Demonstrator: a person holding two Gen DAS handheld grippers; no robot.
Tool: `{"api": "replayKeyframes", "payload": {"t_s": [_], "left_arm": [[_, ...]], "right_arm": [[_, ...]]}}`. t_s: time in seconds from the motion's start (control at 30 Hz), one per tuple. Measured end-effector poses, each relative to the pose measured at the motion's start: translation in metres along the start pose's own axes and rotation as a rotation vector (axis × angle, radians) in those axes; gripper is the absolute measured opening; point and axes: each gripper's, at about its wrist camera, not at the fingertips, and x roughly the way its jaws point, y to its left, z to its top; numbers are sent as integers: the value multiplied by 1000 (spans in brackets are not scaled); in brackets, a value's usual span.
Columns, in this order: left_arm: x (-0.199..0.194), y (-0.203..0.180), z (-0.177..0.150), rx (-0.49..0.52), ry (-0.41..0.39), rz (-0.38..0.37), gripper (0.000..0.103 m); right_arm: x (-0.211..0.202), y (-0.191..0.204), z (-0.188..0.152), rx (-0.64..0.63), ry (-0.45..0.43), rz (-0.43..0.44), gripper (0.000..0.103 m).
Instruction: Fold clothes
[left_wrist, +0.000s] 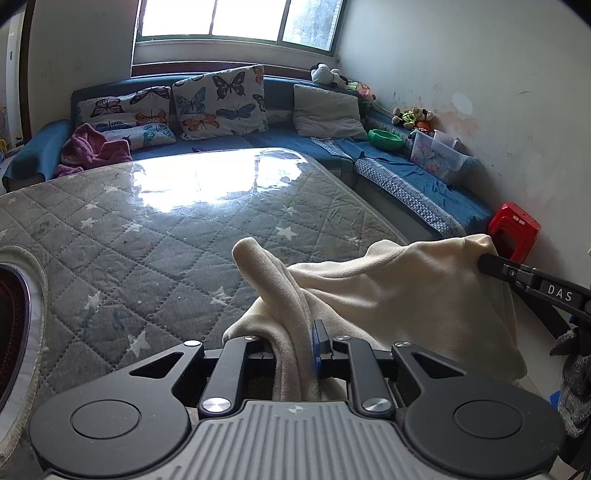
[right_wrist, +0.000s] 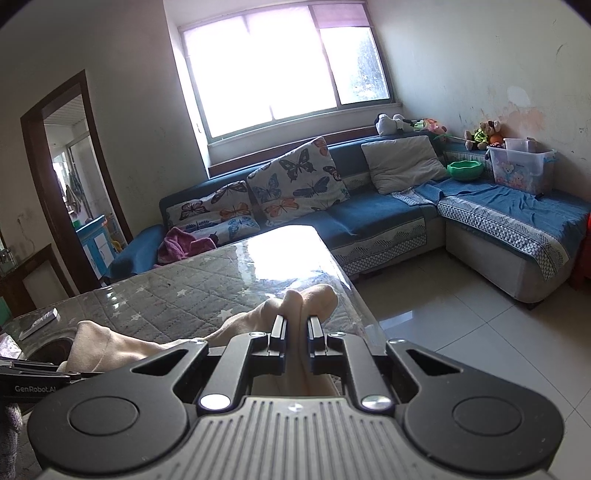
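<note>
Both clamped on cream garment (left_wrist: 388, 295), left gripper (left_wrist: 295, 347) and right gripper (right_wrist: 297, 332) at opposite ends, cloth stretched between them above near-right corner of worktop (left_wrist: 166, 229).

The garment (left_wrist: 399, 295) is showing a plain cream. The desk (left_wrist: 155, 236) is wearing grey diamond quilting dotted with white stars. The sofa (right_wrist: 369, 218) is showing blue, its cushions (right_wrist: 299, 181) carrying butterflies in orange, blue and black. A magenta cloth (left_wrist: 92, 147) is lying there; the stool (left_wrist: 513, 229) is showing red.
</note>
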Motion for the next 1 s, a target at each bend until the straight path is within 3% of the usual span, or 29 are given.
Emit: {"api": "replayKeyframes", "payload": {"t_s": [0.43, 0.8, 1.0], "left_arm": [[11, 12, -5, -29, 48, 6, 17], [20, 25, -11, -76, 103, -16, 18], [21, 30, -12, -93, 127, -41, 18]], "right_arm": [[27, 0, -5, -25, 63, -21, 10], [54, -15, -16, -25, 140, -97, 10], [48, -7, -17, -64, 117, -84, 12]]}}
